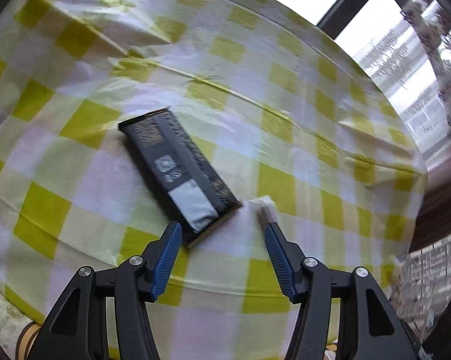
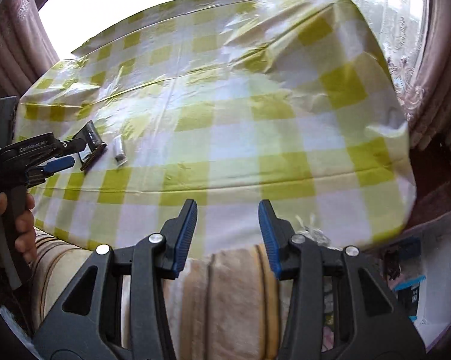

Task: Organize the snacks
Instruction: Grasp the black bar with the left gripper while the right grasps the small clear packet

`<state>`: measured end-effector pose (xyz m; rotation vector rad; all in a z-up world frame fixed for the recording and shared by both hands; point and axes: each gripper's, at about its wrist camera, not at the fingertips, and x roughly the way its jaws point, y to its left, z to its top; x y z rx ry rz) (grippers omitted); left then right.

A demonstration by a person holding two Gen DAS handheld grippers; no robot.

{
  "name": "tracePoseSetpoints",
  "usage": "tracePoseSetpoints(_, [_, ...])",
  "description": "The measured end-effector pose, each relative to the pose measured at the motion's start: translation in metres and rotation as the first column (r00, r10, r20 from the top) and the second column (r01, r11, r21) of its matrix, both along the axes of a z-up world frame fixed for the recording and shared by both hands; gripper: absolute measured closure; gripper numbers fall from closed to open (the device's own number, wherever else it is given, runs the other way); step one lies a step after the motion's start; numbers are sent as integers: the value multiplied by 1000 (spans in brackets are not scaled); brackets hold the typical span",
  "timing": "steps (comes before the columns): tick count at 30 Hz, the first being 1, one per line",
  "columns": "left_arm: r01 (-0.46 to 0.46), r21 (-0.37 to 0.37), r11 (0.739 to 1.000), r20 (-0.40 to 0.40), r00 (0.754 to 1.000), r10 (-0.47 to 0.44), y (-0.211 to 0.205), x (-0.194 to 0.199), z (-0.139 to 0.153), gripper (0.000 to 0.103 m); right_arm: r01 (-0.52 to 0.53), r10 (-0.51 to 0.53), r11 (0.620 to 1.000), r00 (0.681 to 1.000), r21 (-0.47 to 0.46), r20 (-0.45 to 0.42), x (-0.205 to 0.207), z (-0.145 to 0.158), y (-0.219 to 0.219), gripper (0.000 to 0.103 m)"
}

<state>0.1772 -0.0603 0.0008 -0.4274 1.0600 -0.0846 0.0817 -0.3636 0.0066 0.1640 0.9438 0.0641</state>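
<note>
A long black snack packet (image 1: 177,171) with a grey label lies flat on the green-and-white checked tablecloth (image 1: 285,96). A small pale wrapped snack (image 1: 266,208) lies just to its right. My left gripper (image 1: 222,234) is open, its fingertips on either side of the packet's near end, just above the cloth. In the right wrist view the black packet (image 2: 90,144) and the small snack (image 2: 119,151) lie at the table's left, with the left gripper (image 2: 68,154) beside them. My right gripper (image 2: 228,210) is open and empty over the table's near edge.
A white bin (image 2: 435,273) holding dark and blue packets stands on the floor at the lower right. A striped cushion (image 2: 225,285) lies below the table's front edge. Curtains (image 2: 429,69) and windows surround the table.
</note>
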Motion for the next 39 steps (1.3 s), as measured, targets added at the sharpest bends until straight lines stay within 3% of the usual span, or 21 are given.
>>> tracePoseSetpoints(3, [-56, 14, 998, -24, 998, 56, 13, 12, -10, 44, -44, 44, 999, 999, 11, 0, 15, -1, 23, 56])
tracePoseSetpoints(9, [-58, 36, 998, -66, 996, 60, 15, 34, -21, 43, -126, 126, 992, 992, 20, -8, 42, -6, 63, 56])
tracePoseSetpoints(14, [-21, 76, 997, -53, 998, 25, 4, 50, -19, 35, -170, 171, 985, 985, 19, -23, 59, -13, 87, 56])
tracePoseSetpoints(20, [47, 207, 977, -16, 999, -44, -15, 71, -20, 34, -215, 216, 976, 975, 17, -51, 82, -22, 111, 56])
tracePoseSetpoints(25, [27, 212, 977, 11, 999, -30, -7, 81, -21, 33, -240, 240, 971, 968, 10, -69, 100, -33, 129, 56])
tracePoseSetpoints(33, [59, 321, 945, 18, 998, -68, -14, 88, -25, 30, -269, 266, 961, 962, -57, -63, 115, -48, 154, 56])
tracePoseSetpoints(36, [101, 377, 921, 16, 993, -115, -27, 87, -27, 30, -264, 260, 961, 964, -84, -50, 118, -50, 156, 60])
tracePoseSetpoints(39, [128, 387, 913, 33, 988, -152, -32, 84, -26, 40, -251, 248, 963, 968, -101, -43, 118, -50, 157, 67])
